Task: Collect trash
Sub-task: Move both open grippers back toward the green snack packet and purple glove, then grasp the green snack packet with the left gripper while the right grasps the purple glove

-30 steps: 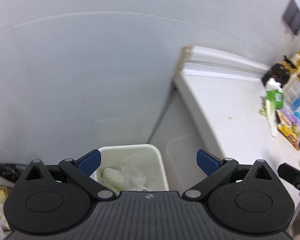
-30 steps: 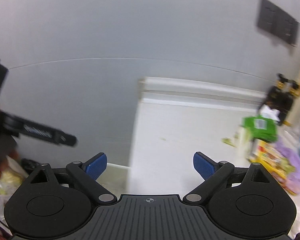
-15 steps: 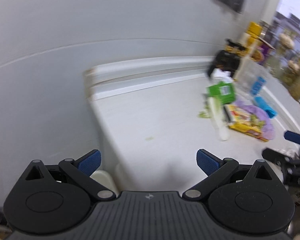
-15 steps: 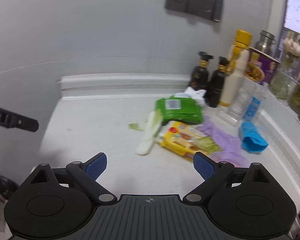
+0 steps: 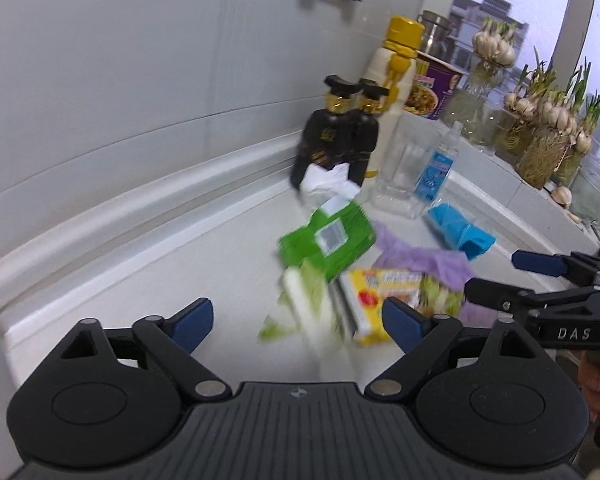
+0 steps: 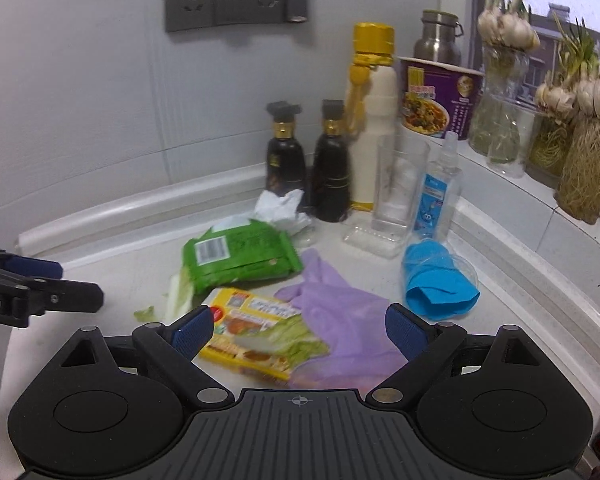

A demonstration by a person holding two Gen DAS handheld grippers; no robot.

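My right gripper (image 6: 299, 330), spread and empty, hangs just above the yellow packet (image 6: 249, 330), nearer than my closing, empty left gripper (image 5: 298, 322), the packet's long axis slanting across its fingers.

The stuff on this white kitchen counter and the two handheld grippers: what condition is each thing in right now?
Green plastic packet: lying flat, crumpled.
Yellow snack wrapper: flat, a lettuce leaf on it.
Purple rubber glove: limp, spread out.
Blue cloth: bunched up.
White tissue: crumpled.
Clear drinking glass: upright.
Two dark bottles: upright, capped.
Left gripper: empty, jaws closing.
Right gripper: open, empty.
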